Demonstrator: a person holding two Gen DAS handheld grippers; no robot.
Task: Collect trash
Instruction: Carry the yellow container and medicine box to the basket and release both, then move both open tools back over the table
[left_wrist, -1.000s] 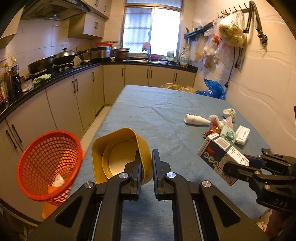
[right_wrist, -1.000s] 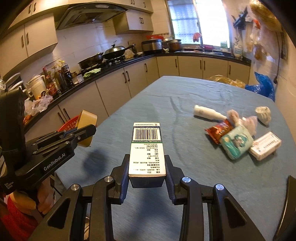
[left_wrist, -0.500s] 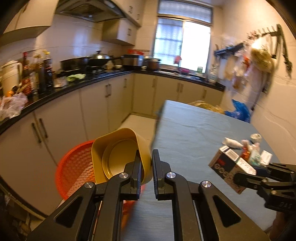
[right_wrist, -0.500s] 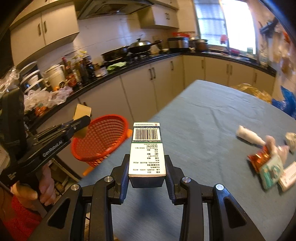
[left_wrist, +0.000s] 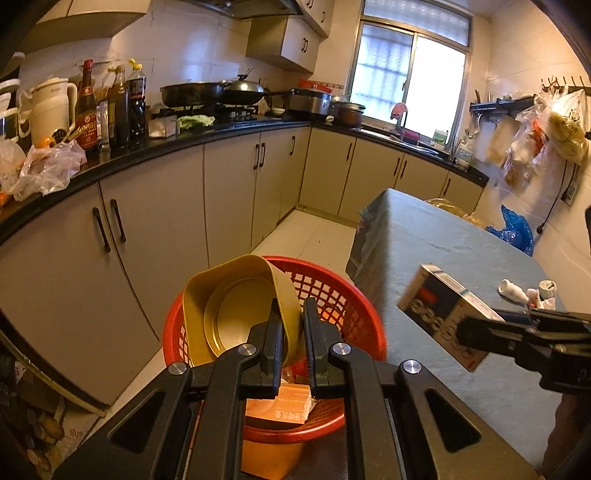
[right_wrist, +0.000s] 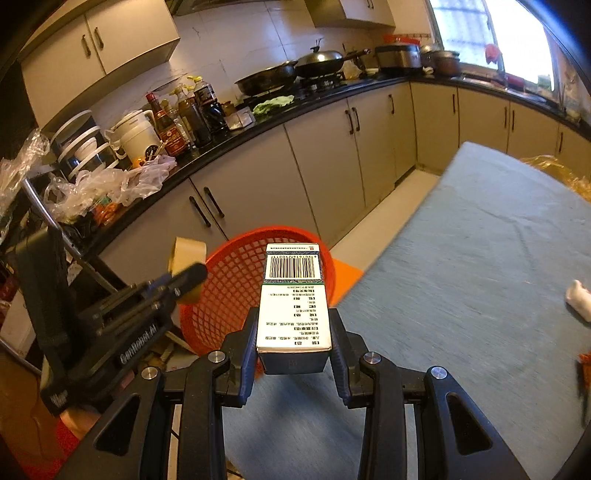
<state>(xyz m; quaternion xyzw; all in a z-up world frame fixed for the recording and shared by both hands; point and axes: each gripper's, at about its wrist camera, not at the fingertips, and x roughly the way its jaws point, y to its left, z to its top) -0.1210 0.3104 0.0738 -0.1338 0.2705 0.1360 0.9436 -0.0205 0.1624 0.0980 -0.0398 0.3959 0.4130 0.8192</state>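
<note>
Left gripper (left_wrist: 293, 332) pinches the near wall of a yellow paper bowl (left_wrist: 236, 314), its jaws pressed together on that thin wall, and holds the bowl over the mouth of the red mesh basket (left_wrist: 343, 306). The basket stands on the floor just off the near left corner of the table (left_wrist: 443, 243), between the table edge and the grey base cabinets (left_wrist: 155, 236). Some flat packaging, seemingly a carton, lies in the bottom of the basket; the left gripper's fingers hide most of it. Right gripper (right_wrist: 293, 354) clamps a printed carton (right_wrist: 293, 306) by its two long sides, barcode end pointing away, and carries it above the left edge of the table beside the basket (right_wrist: 236, 280). In the left wrist view the same carton (left_wrist: 439, 314) shows tilted in the air over the tablecloth. Remaining rubbish sits near the right edge of the table: a white bottle (left_wrist: 511, 290) lying on its side with a few small wrappers just beside it, blurred in both views. Worktop (left_wrist: 177, 144) along the wall carries sauce bottles, a white kettle, crumpled plastic bags and pans on the hob.
</note>
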